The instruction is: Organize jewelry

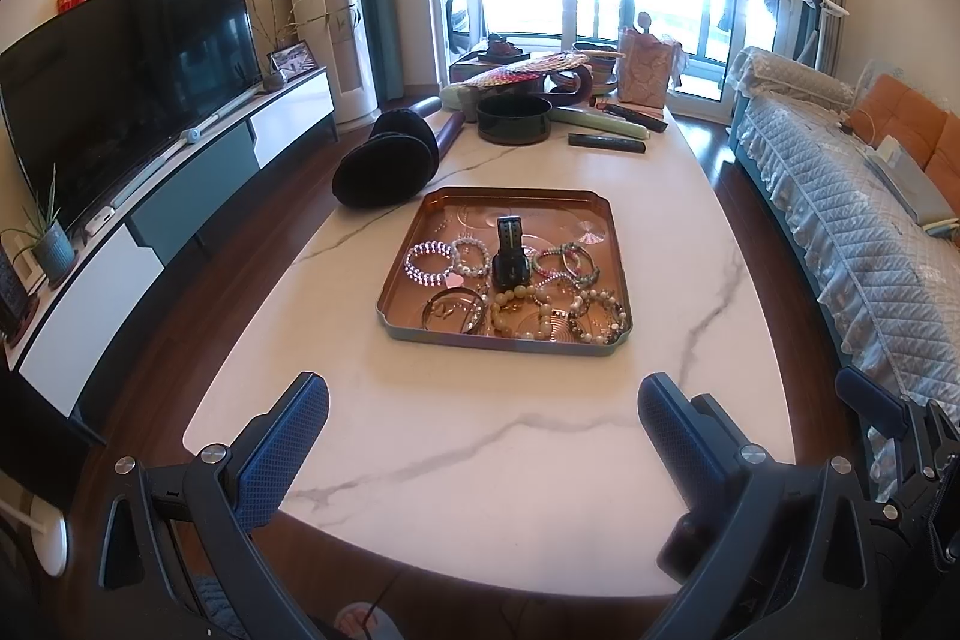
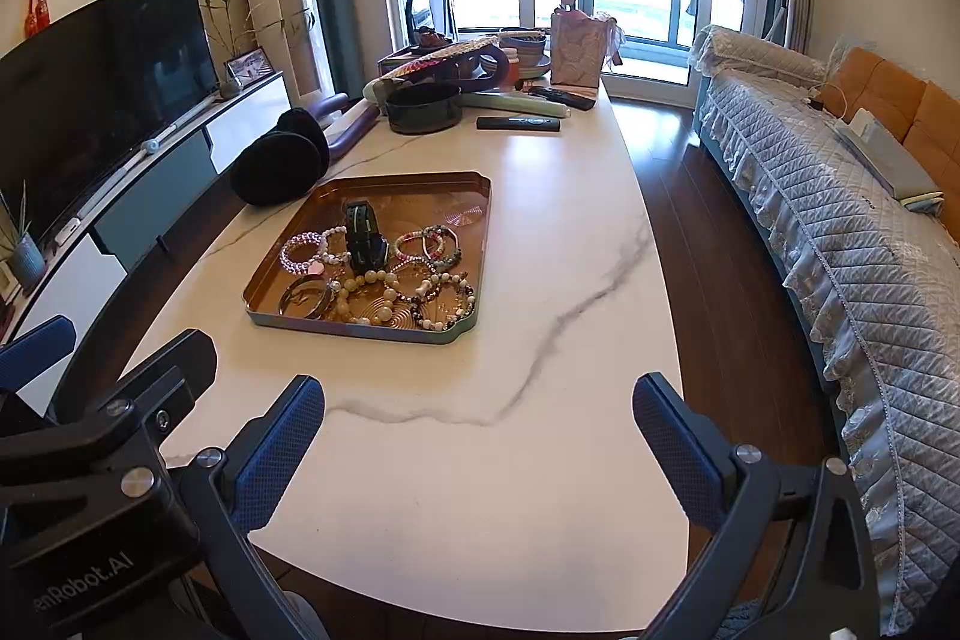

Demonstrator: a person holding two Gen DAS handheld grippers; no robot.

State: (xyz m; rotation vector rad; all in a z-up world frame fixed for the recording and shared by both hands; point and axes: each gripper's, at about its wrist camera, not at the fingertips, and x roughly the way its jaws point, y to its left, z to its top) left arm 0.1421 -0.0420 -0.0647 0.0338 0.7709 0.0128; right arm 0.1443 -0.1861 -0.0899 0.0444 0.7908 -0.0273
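White marble table (image 1: 480, 448) in a sunlit living room, bare across the lower half of both frames. At frame centre in the left wrist view and left of centre in the right wrist view, copper tray (image 1: 432, 208) holding all the jewelry: black watch (image 1: 510, 256) upright in the middle, clear crystal bracelet (image 1: 427, 263) and white bead bracelet (image 1: 471, 256) to its left, green-and-pink bracelets (image 1: 567, 261) to its right, metal bangle (image 1: 454, 313) at the tray's lower left, cream bead strand (image 1: 521, 316) and mixed bead bracelets (image 1: 600, 313) along the near rim.

Left gripper (image 1: 483, 436) and right gripper (image 2: 479, 436) both low in frame, short of the tray, blue pads spread wide, nothing held.

Likely trouble: pieces overlapping and touching along the near rim, so one pinch probably catching two strands and dragging a neighbour out; thin bangle lying flat on the metal floor, probably hard to get under and prone to skidding; raised tray rim in the approach path, with a nudge likely sliding the whole tray on smooth stone; watch apt to topple if brushed.

Further up the frame: black round cushions (image 1: 390, 166) touching the tray's upper left corner, dark round tin (image 1: 514, 119), remote control (image 1: 607, 143), woven fan (image 1: 528, 67) and gift bag (image 1: 645, 70) crowding the far end. No sorting box visible. Television (image 1: 120, 82) on the left, quilted sofa (image 1: 840, 196) on the right.
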